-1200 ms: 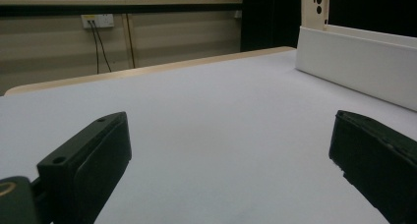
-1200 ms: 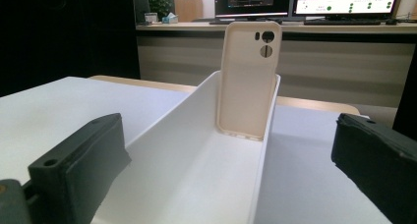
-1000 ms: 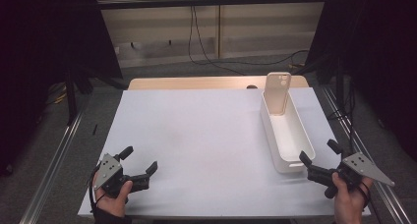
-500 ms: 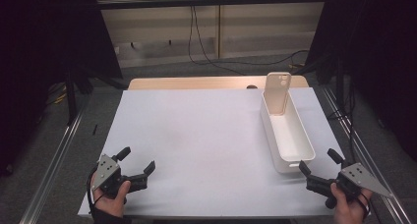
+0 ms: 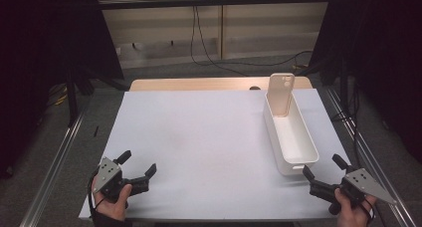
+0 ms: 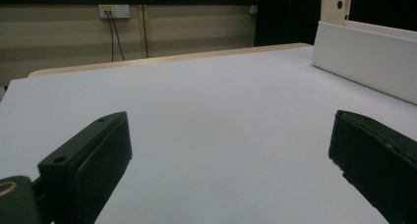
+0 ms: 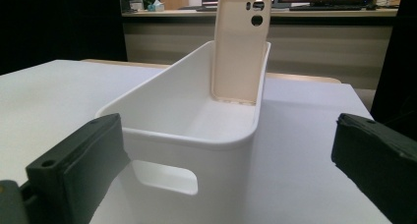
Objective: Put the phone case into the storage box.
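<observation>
A long white bin (image 5: 290, 132) (image 7: 196, 135) lies on the right half of the white table (image 5: 199, 137). A beige phone case (image 5: 280, 94) (image 7: 241, 44) stands upright against the bin's far end wall; the left gripper view shows its top (image 6: 336, 4) above the bin's side wall (image 6: 364, 57). My right gripper (image 5: 324, 169) (image 7: 221, 170) is open just short of the bin's near end, which has a handle slot. My left gripper (image 5: 137, 162) (image 6: 226, 165) is open over bare table at the front left, with nothing between its fingers.
A strip of wooden tabletop (image 5: 199, 83) shows beyond the white sheet. Metal rails (image 5: 54, 162) run along both sides of the table. Cables (image 5: 199, 38) hang down the back wall. The broad middle of the sheet lies between the two grippers.
My right gripper has drawn back toward the front edge and a little left, ending in line with the bin's near end. The left gripper has barely moved.
</observation>
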Demonstrator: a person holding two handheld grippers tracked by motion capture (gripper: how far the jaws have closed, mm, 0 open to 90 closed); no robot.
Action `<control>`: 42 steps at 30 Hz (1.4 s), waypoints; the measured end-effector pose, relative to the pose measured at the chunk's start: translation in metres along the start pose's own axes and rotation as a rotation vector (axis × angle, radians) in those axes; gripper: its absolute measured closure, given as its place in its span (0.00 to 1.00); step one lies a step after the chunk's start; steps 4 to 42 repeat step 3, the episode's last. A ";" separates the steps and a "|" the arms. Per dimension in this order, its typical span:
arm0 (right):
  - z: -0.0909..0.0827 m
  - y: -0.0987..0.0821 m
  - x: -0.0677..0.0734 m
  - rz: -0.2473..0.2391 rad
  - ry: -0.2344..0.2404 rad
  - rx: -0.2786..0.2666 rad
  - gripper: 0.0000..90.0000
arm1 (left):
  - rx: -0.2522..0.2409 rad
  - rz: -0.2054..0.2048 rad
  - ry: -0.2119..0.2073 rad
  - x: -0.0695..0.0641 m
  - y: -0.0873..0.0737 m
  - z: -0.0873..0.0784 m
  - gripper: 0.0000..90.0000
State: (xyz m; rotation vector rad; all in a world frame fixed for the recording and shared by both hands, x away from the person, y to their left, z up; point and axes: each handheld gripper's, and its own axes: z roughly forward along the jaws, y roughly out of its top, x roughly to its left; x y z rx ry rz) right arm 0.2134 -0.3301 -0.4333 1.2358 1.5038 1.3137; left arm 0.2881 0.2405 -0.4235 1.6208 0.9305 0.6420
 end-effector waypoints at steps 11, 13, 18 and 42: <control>0.000 0.000 -0.001 0.003 0.007 -0.002 0.00 | 0.005 -0.003 0.005 0.001 0.000 0.000 0.03; 0.000 0.000 -0.001 0.003 0.007 -0.002 0.00 | 0.005 -0.003 0.005 0.001 0.000 0.000 0.03; 0.000 0.000 -0.001 0.003 0.007 -0.002 0.00 | 0.005 -0.003 0.005 0.001 0.000 0.000 0.03; 0.000 0.000 -0.001 0.003 0.007 -0.002 0.00 | 0.005 -0.003 0.005 0.001 0.000 0.000 0.03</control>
